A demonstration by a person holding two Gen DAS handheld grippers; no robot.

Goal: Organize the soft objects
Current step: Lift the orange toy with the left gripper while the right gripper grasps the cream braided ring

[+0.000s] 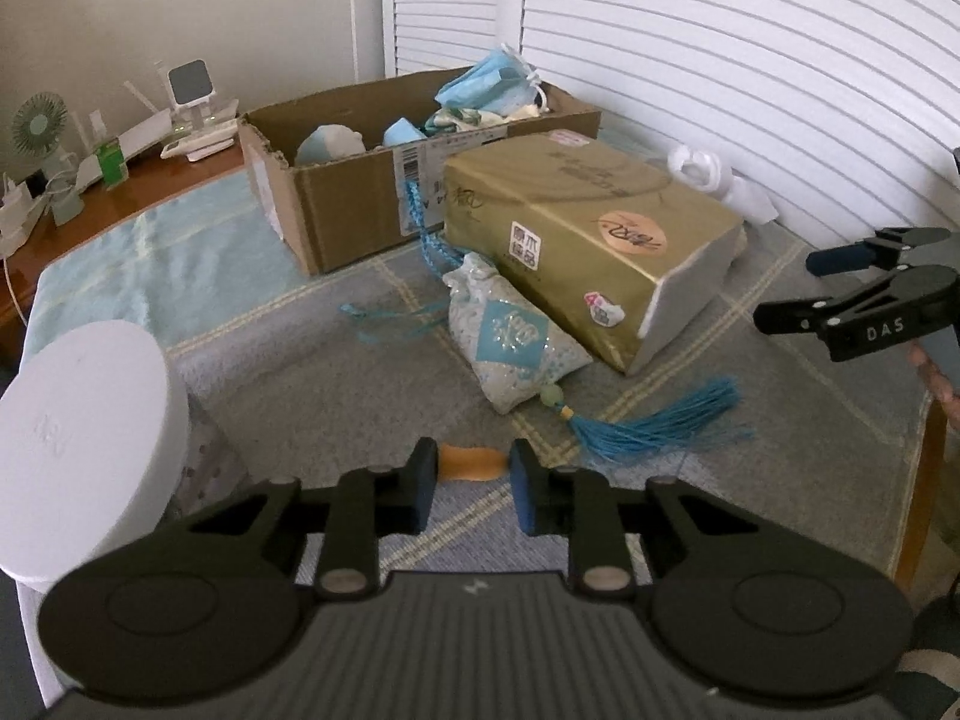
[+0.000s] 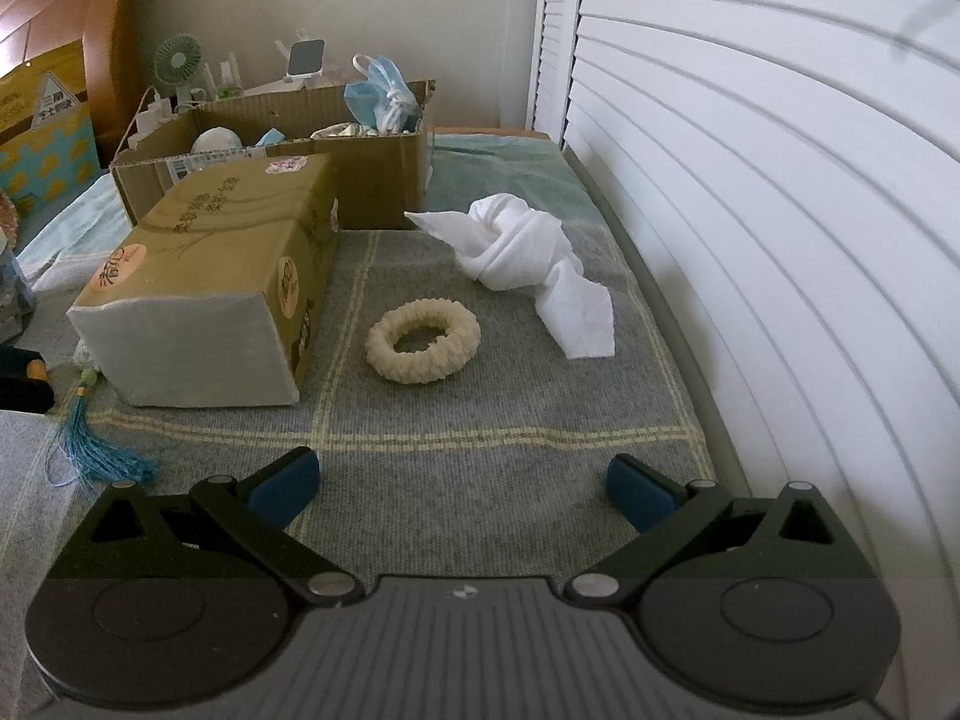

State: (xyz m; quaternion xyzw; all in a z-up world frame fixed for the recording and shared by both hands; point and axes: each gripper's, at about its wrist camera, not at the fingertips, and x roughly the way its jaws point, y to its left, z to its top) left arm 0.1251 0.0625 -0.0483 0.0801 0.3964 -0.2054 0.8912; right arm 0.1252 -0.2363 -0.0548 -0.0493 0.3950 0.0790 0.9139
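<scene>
On the grey plaid cloth: one brown cardboard box (image 2: 372, 180), one gold-wrapped tissue pack (image 2: 204, 276), one knotted white cloth (image 2: 528, 246), one cream knitted ring (image 2: 423, 339), one blue-tasselled fabric sachet (image 1: 516, 342) and one small orange piece (image 1: 471, 464). One white round cylinder (image 1: 78, 450) stands beside it.

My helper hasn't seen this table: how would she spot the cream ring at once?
Start at the gold tissue pack in front of the cardboard box. On the grey cloth just right of it, before the knotted white cloth, lies the cream ring. It is the only round, ribbed loop with a hole.
</scene>
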